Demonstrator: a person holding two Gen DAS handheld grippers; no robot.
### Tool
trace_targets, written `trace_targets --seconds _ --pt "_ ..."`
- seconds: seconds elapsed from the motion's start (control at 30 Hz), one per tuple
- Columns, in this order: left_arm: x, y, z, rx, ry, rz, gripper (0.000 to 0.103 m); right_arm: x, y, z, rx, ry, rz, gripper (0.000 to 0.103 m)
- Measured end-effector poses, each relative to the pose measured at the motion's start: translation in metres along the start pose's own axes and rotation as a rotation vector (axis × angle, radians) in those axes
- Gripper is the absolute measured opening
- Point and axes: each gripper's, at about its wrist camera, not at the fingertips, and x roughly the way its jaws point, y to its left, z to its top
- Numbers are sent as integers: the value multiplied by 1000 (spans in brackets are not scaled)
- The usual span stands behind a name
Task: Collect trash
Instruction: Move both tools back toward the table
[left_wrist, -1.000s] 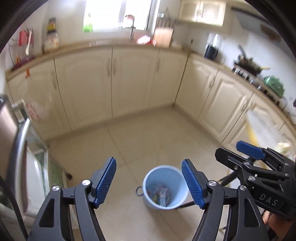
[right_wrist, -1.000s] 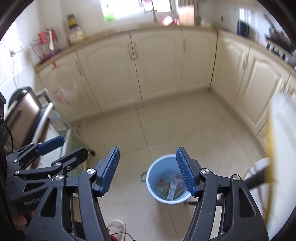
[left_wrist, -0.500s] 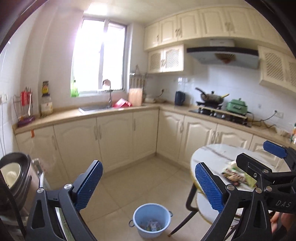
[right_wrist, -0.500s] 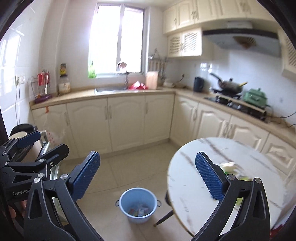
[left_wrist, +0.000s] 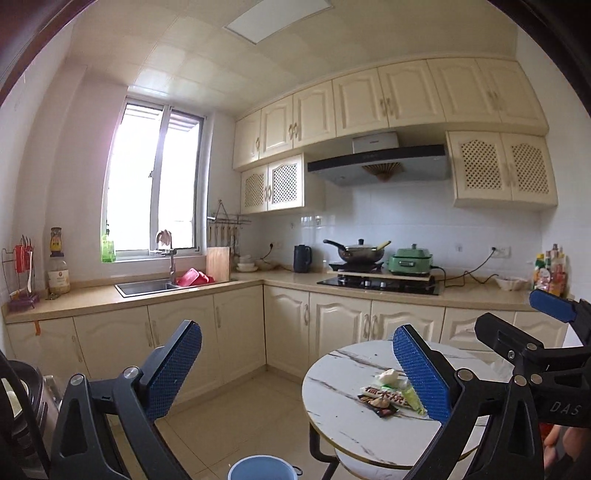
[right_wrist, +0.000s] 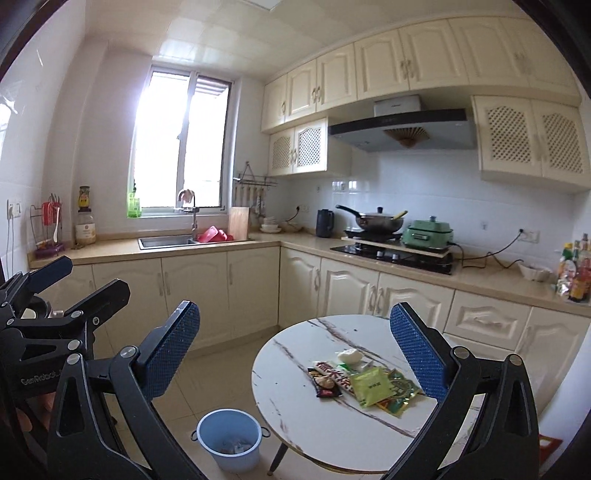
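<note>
A round white marble table (right_wrist: 317, 417) holds several snack wrappers: a red-and-black wrapper (right_wrist: 327, 382), a yellow-green packet (right_wrist: 371, 386), a green packet (right_wrist: 400, 393) and a crumpled white tissue (right_wrist: 349, 356). They also show in the left wrist view (left_wrist: 384, 397). A blue bin (right_wrist: 229, 443) with trash inside stands on the floor left of the table; its rim shows in the left wrist view (left_wrist: 258, 469). My right gripper (right_wrist: 295, 350) is open and empty, above and short of the table. My left gripper (left_wrist: 295, 373) is open and empty, to its left.
Cream cabinets and a beige counter (right_wrist: 480, 280) run along the back and right, with a sink (right_wrist: 166, 242), a stove with a pan (right_wrist: 376, 221) and a green cooker (right_wrist: 428, 230). An appliance (left_wrist: 14, 398) stands at the far left. The floor is tiled.
Both grippers have tilted up from looking down at the bin to looking across the kitchen. The table with the wrappers has come into view. Both stay open and empty.
</note>
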Motion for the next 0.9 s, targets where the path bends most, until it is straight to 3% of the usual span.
trace_targets --seconds 0.03,0.2,0.3,0.43,0.67,0.9 --pt "16 2 -5 7 -11 1 102 -4 -4 2 2 -6 -11 103" --pt "8 -7 -15 22 -30 -17 102 -17 -20 7 14 -22 -48 103" --pt "23 -13 -18 38 -29 -25 102 -23 -35 7 27 -26 -61 103" --pt "68 -27 -11 61 -7 -42 102 -19 -52 3 50 -19 -88 103" --pt "147 -27 -5 35 114 -57 102 8 -99 -21 134 61 -161 103" --pt "249 -45 -21 43 313 -94 102 63 -149 -68 212 214 -227 103"
